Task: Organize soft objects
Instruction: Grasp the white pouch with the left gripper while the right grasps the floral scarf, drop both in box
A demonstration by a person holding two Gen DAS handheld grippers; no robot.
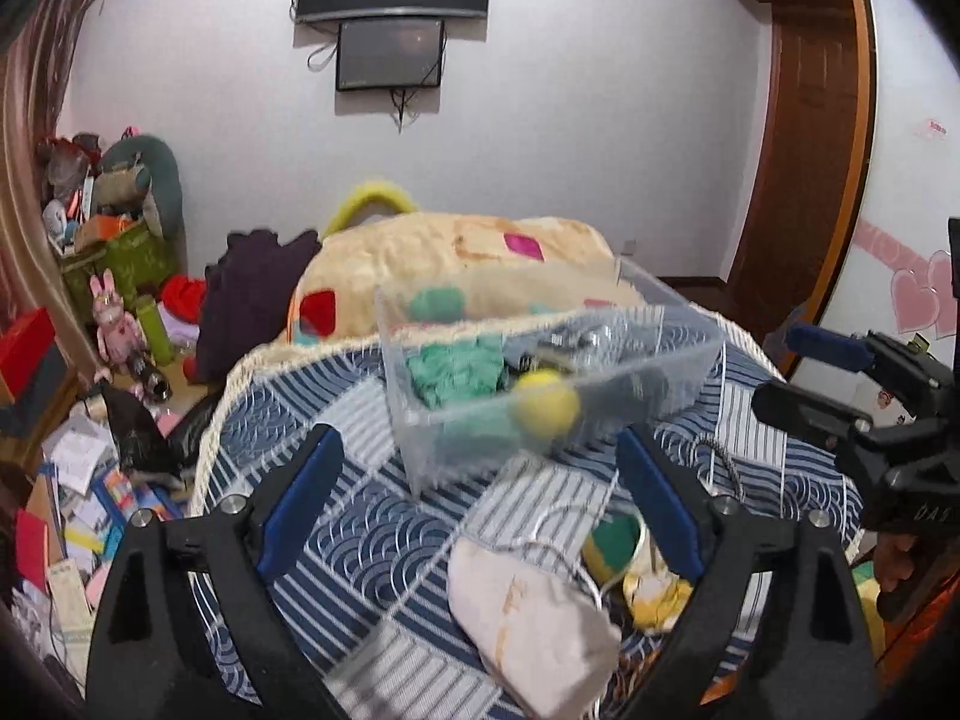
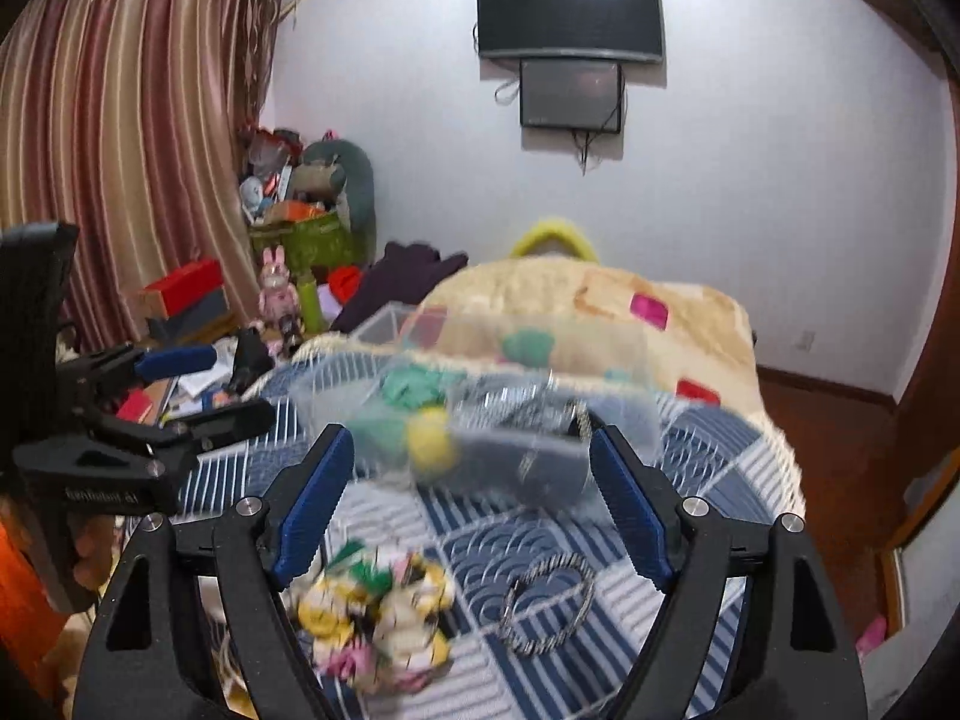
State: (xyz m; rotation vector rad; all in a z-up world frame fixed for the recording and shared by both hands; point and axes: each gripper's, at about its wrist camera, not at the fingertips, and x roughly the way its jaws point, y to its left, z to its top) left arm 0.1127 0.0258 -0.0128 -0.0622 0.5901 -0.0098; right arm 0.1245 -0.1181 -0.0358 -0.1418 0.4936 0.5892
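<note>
Clear plastic bin [image 1: 540,354] holding green cloth [image 1: 456,369] and yellow ball [image 1: 547,403], sitting on the blue patterned bedspread [image 1: 372,528]; left gripper [image 1: 480,498] and right gripper [image 2: 474,498] both gaping, gripping nothing.

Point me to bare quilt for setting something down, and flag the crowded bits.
Free: striped quilt between the clear bin and the left gripper, left of the cream pouch. Also a small patch between bin and ring. Crowded: pouch, toy pile and ring near the grippers; blanket behind the bin.
</note>
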